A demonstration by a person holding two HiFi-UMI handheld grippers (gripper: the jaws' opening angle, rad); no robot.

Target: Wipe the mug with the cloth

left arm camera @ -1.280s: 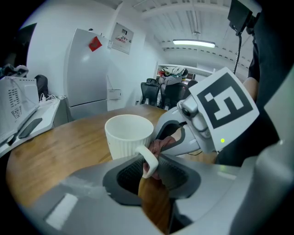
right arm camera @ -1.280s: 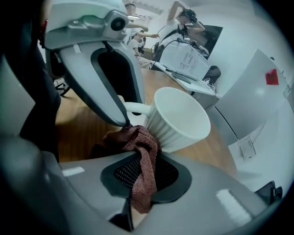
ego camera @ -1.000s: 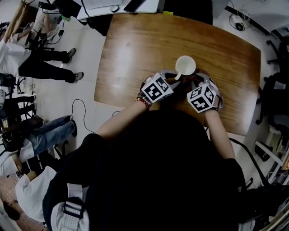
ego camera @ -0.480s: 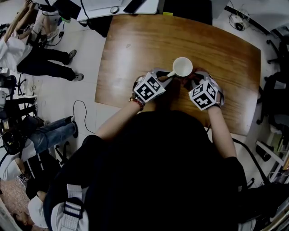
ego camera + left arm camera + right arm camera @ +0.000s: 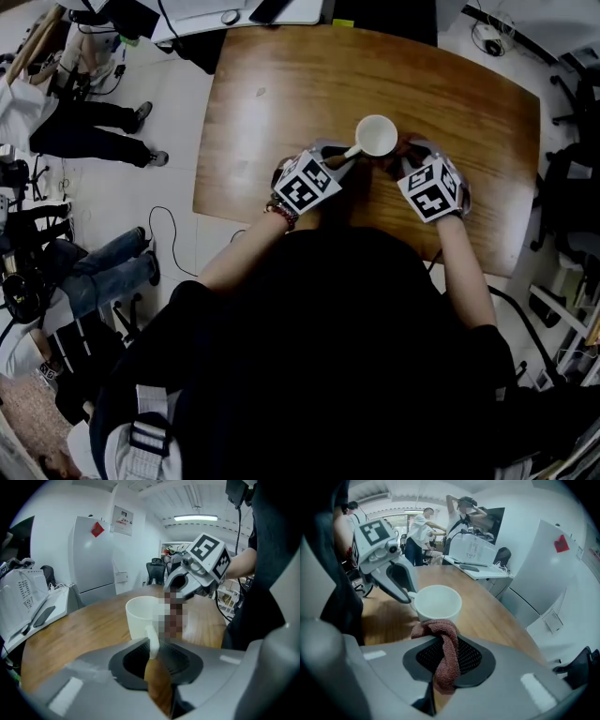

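Observation:
A white mug (image 5: 376, 136) stands upright on the wooden table (image 5: 281, 94). Its handle (image 5: 152, 641) points toward my left gripper (image 5: 345, 159), whose jaws are shut on it. In the left gripper view the handle sits pinched between the pads, with the mug (image 5: 143, 616) just beyond. My right gripper (image 5: 401, 161) is on the mug's right side, shut on a reddish-brown knitted cloth (image 5: 443, 644). The cloth's bunched top end lies against the near side of the mug (image 5: 437, 603).
Several people stand or sit on the floor (image 5: 84, 122) left of the table. A desk with a keyboard and papers (image 5: 234, 11) borders the far edge. Office chairs (image 5: 572, 178) crowd the right side. A cable (image 5: 173, 225) runs over the floor.
My left gripper has slid in and shut on the mug's handle. The right gripper with the cloth has drawn a little closer to the mug.

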